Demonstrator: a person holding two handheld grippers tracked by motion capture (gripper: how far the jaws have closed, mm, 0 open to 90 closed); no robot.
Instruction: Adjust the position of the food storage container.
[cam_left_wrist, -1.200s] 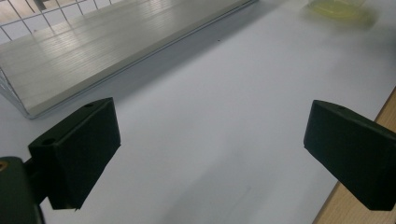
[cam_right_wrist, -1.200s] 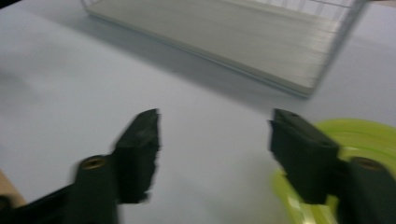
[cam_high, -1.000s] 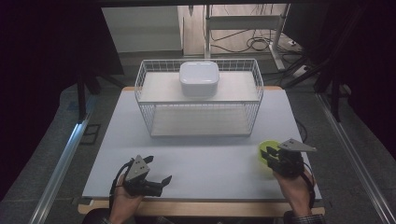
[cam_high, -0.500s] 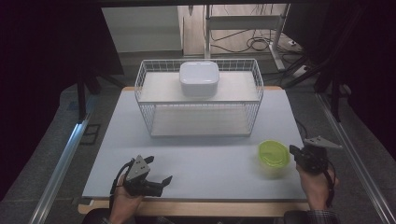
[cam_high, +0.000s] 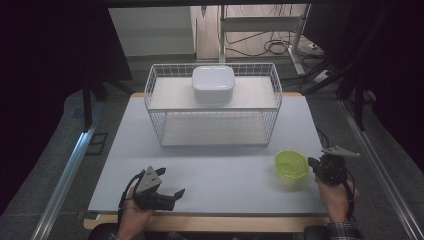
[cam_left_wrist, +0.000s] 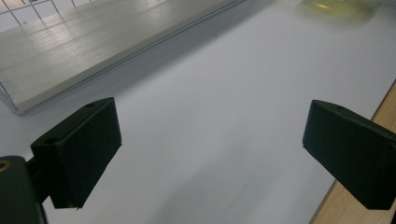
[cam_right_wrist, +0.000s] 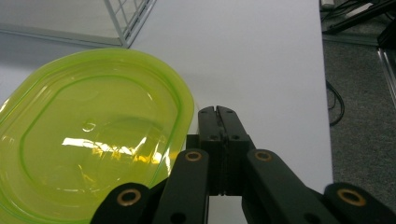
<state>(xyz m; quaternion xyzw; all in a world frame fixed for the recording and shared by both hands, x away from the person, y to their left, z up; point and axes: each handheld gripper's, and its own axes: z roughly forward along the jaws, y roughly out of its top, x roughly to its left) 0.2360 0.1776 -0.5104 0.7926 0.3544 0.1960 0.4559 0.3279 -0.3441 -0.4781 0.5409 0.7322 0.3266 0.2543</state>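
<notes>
Green lidded container (cam_high: 291, 168): translucent, rounded, flat lid on. We take the wire basket (cam_high: 214, 107) as our landmark; the container sits on the desk (cam_high: 210, 170) near the basket's front right corner, out toward the desk's right edge.

Right tongs (cam_high: 317, 163): we log them just beside the container, on its far side from the basket's centre, jaws pressed together with nothing between them. In the right gripper view the right tongs (cam_right_wrist: 218, 112) lie along the container (cam_right_wrist: 93, 135) at its rim; whether they touch it we cannot tell.

Left tongs (cam_high: 176, 193): jaws apart, nothing between them, resting on the desk in front of the basket's left half, well apart from the container.

White box (cam_high: 213, 83): on the upper shelf of the basket, about mid-length.

What each view adds:
- High view: we get the whole layout, the white box, and both hands, the left hand (cam_high: 134, 216) and the right hand (cam_high: 336, 192), at the desk's near edge.
- Right gripper view: we see the lid's moulded oval ridge, its glare, and a corner of the basket (cam_right_wrist: 128, 18) beyond the container.
- Left gripper view: we see the two black pads (cam_left_wrist: 79, 151) set wide over bare desk (cam_left_wrist: 210, 116), the basket's lower shelf (cam_left_wrist: 70, 51) up left, the container (cam_left_wrist: 334, 5) as a blurred green patch at the top edge, and a strip of the desk's wooden border (cam_left_wrist: 359, 205) at lower right.
</notes>
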